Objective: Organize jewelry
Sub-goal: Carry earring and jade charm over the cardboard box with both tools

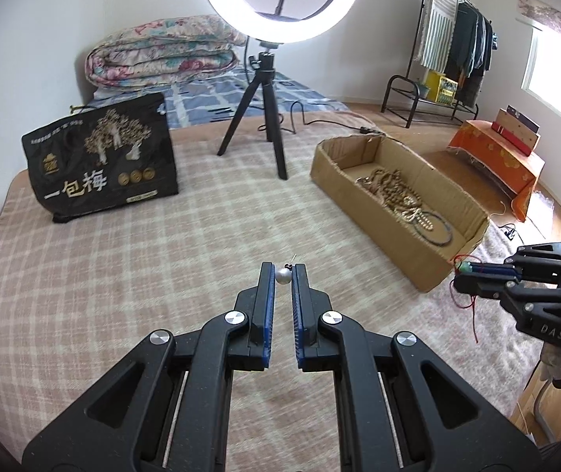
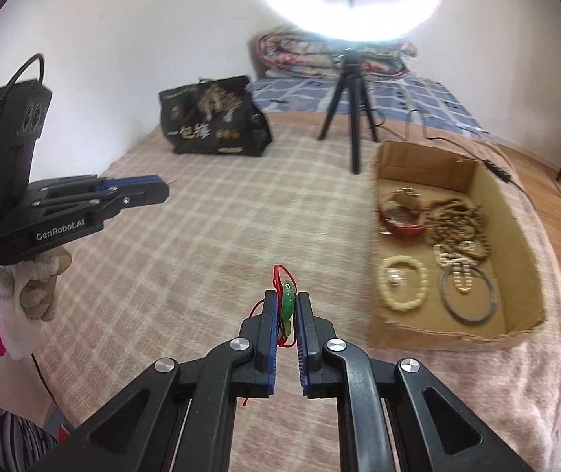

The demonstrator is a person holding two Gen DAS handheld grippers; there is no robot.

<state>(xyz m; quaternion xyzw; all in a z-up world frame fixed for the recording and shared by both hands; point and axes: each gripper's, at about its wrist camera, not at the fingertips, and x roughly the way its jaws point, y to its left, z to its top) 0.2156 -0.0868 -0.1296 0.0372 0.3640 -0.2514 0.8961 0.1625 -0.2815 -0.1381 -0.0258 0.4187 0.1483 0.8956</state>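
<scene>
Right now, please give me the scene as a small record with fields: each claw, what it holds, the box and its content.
left claw: shut on silver bead
right claw: shut on green pendant with red cord
cardboard box: open, on the plaid blanket
in the box: cream bead bracelet, dark bangle, brown bead strands
</scene>
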